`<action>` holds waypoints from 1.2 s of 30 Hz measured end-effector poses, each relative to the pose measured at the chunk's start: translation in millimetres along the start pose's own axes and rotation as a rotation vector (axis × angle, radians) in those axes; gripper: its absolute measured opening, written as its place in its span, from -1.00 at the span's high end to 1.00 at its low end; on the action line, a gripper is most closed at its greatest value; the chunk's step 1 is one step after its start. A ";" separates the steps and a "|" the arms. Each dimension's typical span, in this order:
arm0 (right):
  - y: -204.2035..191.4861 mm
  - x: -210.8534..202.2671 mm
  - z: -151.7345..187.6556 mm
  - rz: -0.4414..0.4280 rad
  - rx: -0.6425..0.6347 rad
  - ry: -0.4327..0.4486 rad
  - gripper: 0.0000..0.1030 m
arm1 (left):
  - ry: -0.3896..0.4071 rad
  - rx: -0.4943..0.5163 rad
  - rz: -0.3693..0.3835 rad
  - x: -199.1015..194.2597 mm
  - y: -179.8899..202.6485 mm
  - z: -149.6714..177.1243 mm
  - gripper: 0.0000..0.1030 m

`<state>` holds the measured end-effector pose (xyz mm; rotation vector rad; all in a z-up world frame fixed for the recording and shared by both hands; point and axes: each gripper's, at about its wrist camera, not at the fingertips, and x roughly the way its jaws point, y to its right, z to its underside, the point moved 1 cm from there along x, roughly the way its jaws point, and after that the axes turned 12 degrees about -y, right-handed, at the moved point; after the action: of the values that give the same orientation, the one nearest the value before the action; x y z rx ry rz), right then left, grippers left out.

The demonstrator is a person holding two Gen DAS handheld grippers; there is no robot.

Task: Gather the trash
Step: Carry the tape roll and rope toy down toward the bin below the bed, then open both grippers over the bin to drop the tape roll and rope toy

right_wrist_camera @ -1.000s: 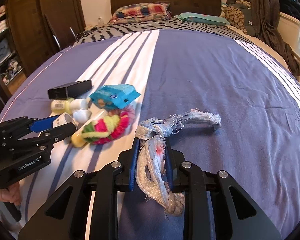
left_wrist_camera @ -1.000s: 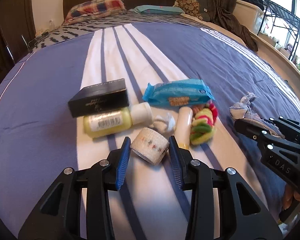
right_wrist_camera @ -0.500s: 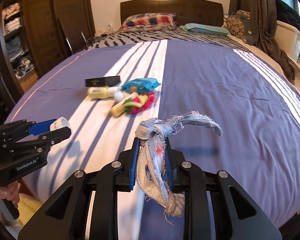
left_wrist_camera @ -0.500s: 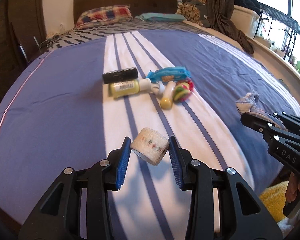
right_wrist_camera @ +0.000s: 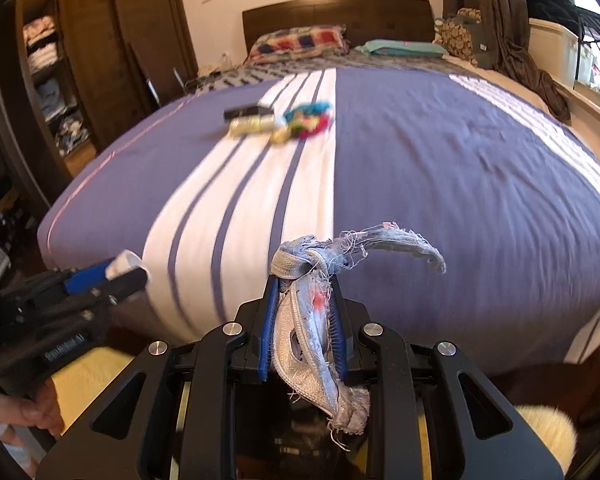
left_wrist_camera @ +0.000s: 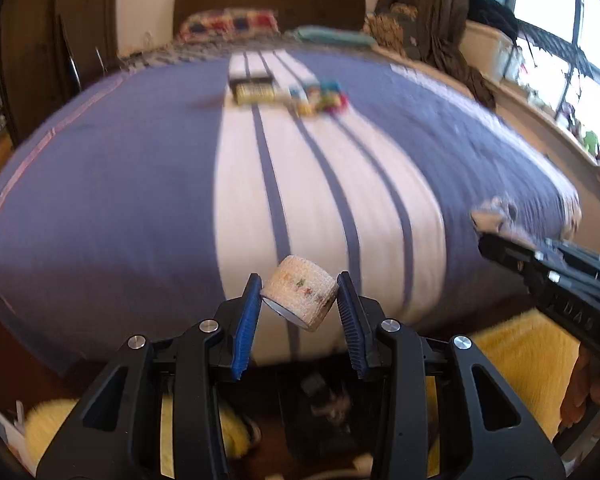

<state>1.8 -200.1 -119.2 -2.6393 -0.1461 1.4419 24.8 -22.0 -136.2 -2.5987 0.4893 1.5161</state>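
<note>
At the bottom centre of the left wrist view, the left gripper (left_wrist_camera: 299, 300) is clamped on a small roll of bandage tape (left_wrist_camera: 299, 297), a pale cylinder with faint coloured specks, tilted between the blue pads (left_wrist_camera: 245, 322) above the foot edge of the bed (left_wrist_camera: 140, 208). Below the fingers lies dark floor, with yellow fluffy patches (left_wrist_camera: 516, 344) at the lower right and lower left of the frame. At the right edge, the right gripper (left_wrist_camera: 484, 240) reaches in, blurred, with frayed cloth at its tip.

Low in the centre of the right wrist view, the right gripper (right_wrist_camera: 303, 322) is closed on a frayed grey-blue rag (right_wrist_camera: 312, 316). The rag is knotted just above the fingertips; one ragged tail curves to the right of the frame and another hangs down between the finger arms. At the left edge, the left gripper (right_wrist_camera: 126, 266) shows with the white roll at its tip, and a hand (right_wrist_camera: 28, 408) grips its handle in the lower left corner.

Further up, the purple cover with broad white stripes (right_wrist_camera: 260, 184) fills the middle of both views. Toward the upper centre, well apart from both grippers, a cluster of small items (right_wrist_camera: 280, 120) lies on the white stripes: a black box (right_wrist_camera: 246, 111), a yellowish bottle (right_wrist_camera: 252, 125), a blue packet (right_wrist_camera: 312, 107) and a bright multicoloured object, all blurred. At the top are a patterned pillow (right_wrist_camera: 298, 42), a dark headboard (right_wrist_camera: 336, 10), and, in the upper left, wooden shelves with folded clothes (right_wrist_camera: 44, 64).
</note>
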 end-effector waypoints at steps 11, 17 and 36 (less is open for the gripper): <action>14.9 70.3 65.2 -0.081 0.065 -0.259 0.53 | -0.227 0.024 0.042 66.8 5.8 64.2 0.29; 9.1 95.2 74.3 -0.071 0.064 -0.335 0.52 | -0.346 0.028 0.078 108.2 5.5 81.2 0.29; 16.1 127.0 62.6 -0.075 0.115 -0.392 0.03 | -0.440 0.021 0.122 145.3 6.5 83.9 0.07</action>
<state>17.9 -193.0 -260.7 -2.2102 -0.1909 1.8617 19.1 -41.0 -302.8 -2.1529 0.6140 2.0316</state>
